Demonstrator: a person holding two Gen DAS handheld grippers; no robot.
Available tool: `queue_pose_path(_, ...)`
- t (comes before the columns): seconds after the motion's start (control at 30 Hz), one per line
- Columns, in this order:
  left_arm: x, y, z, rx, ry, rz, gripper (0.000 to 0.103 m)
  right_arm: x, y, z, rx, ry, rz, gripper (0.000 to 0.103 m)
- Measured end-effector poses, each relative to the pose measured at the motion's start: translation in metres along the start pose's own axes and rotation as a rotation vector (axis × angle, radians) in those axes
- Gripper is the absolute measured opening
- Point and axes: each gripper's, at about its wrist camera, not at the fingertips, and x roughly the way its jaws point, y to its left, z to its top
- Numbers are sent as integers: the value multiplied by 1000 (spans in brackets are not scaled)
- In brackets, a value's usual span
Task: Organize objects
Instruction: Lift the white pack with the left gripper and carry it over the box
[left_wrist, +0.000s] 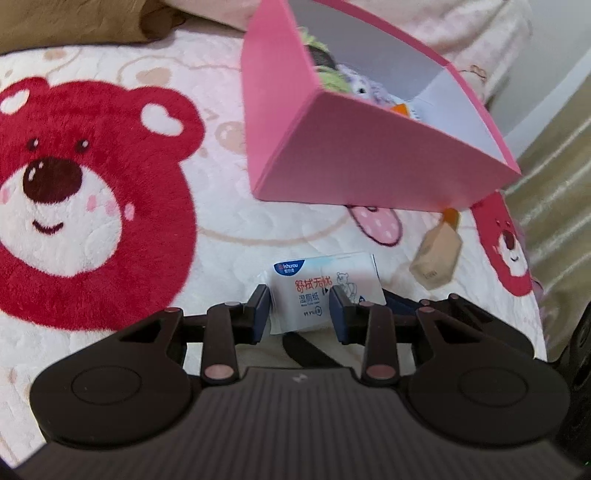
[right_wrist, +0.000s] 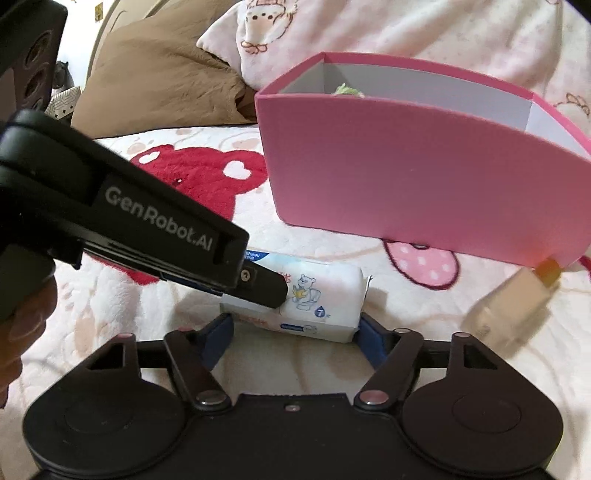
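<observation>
A white pack of wet wipes (left_wrist: 325, 291) with a bear drawing lies on the bear-print blanket. My left gripper (left_wrist: 301, 310) has its jaws on either side of the pack, pressed on it. In the right wrist view the pack (right_wrist: 317, 299) lies just ahead of my right gripper (right_wrist: 295, 332), which is open with a finger near each end. The left gripper (right_wrist: 266, 291) reaches in from the left onto the pack. A pink box (left_wrist: 351, 147) stands beyond, holding plush toys (left_wrist: 354, 81); it also shows in the right wrist view (right_wrist: 406, 177).
A small beige bottle with an orange cap (left_wrist: 437, 258) lies right of the pack, near the box corner, blurred in the right wrist view (right_wrist: 513, 306). A brown pillow (right_wrist: 159, 81) and pink bedding (right_wrist: 406, 26) lie behind. The bed edge is at the right (left_wrist: 535, 258).
</observation>
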Motion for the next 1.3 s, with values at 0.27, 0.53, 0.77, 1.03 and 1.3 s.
queue_pose_path(0.27, -35, -30, -6, 51, -43, -49, 33, -43, -4, 7, -25, -57, -46, 76)
queue_pose_path(0.53, -54, -75, -17, 138, -30, -69, 33, -86, -15, 1, 3, -81, -81, 76)
queue_pose_path(0.77, -79, -102, 7, 143, -3, -111, 33, -130, -27, 12, -21, -122, -80, 76)
queue_pose_path(1.03, -93, -132, 62, 115, -22, -94, 34, -153, -53, 72, -90, -161, -44, 75)
queue_pose_path(1.3, -52, -141, 119, 56, 44, -42, 35, -123, -93, 125, -110, -121, 2, 78)
